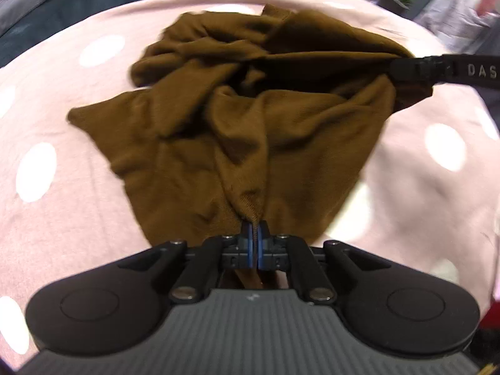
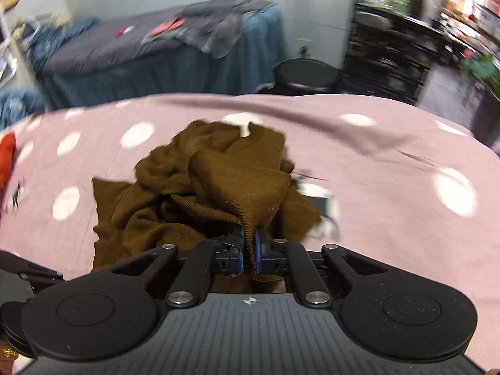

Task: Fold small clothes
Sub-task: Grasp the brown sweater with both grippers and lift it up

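On the pink dotted cloth (image 1: 62, 218), brown garment (image 1: 218, 143) lies crumpled. Left gripper (image 1: 256, 234) and right gripper (image 2: 249, 243) each pinch a hem edge. Soft, light, limp; best held at corners.

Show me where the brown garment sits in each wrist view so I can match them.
Left wrist: brown garment fills the centre, pinched at bottom centre.
Right wrist: brown garment centre-left, crumpled, pinched at bottom centre.
Shared landmark: pink dotted cloth beneath it.

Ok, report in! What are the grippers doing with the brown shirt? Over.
Left gripper shut on brown shirt. Right gripper shut on it too. Shirt bunched, unfolded, on dotted pink cloth. Nothing blocking.
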A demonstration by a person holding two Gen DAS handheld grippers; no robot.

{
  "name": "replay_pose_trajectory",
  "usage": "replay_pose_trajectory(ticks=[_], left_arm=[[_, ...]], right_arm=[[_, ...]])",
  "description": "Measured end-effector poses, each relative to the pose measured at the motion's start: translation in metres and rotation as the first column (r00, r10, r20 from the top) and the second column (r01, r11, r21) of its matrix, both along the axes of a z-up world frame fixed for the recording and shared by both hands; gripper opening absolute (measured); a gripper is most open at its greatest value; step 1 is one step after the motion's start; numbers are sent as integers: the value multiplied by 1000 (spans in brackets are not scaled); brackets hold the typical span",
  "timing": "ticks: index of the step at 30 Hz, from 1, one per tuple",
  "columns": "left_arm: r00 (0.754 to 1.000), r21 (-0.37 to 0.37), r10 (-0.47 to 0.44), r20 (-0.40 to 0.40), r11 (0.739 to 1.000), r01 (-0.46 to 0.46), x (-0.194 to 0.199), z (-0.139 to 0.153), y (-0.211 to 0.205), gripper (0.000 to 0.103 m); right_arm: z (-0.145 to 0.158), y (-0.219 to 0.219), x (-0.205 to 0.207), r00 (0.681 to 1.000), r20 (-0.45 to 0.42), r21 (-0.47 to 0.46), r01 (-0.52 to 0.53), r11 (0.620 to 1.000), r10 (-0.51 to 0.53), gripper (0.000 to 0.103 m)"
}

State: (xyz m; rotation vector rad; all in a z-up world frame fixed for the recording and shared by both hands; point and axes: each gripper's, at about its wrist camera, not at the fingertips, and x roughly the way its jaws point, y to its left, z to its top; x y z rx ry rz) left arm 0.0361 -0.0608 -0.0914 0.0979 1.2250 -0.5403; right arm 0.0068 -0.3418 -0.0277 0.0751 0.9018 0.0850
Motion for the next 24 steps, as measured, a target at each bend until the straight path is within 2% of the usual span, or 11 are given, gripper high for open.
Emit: replay_pose_trajectory(ticks=[3,6,10,13,17,18,19,20,22,23,24], left_arm=[[998,-34,-67,-7,997,66,-22,16,-4,3],[988,-56,-134,-69,990,131,-39,21,-3,3],[964,17,-229,-133,972,233,-59,9,1,3],[947,37,-252,-200,964,264,-68,0,17,3],[897,59,-298,-326,941,334,-94,-12,39,2],[891,78,-307,-334,933,351,-102,-12,44,3],[898,105,-300,-322,931,349,-106,-11,49,5],[915,127,-278,-292,937,325,-107,-5,57,10],[956,144,-218,-194,958,247,-95,8,66,36],[974,150,-183,-130,968,202,-85,16,68,63],[987,158,-149,-60,975,156,-73,24,69,80]], right_arm=[[20,-34,-32,997,-5,-21,72,997,-72,7],[28,-60,-64,993,-61,-38,99,994,-101,7],[17,-67,-100,981,-172,-23,82,996,-85,7],[1,-59,-115,965,-255,10,60,998,-55,7],[-16,-47,-130,934,-357,30,8,1000,4,7],[-20,-45,-132,919,-393,24,-10,1000,19,7],[-23,-46,-134,910,-414,13,-13,1000,17,7],[-25,-50,-136,906,-424,-1,0,1000,0,7],[-26,-61,-132,910,-412,-11,39,999,-40,16],[-23,-65,-127,918,-391,-7,68,998,-65,25],[-19,-67,-122,925,-368,-12,101,995,-98,39]])
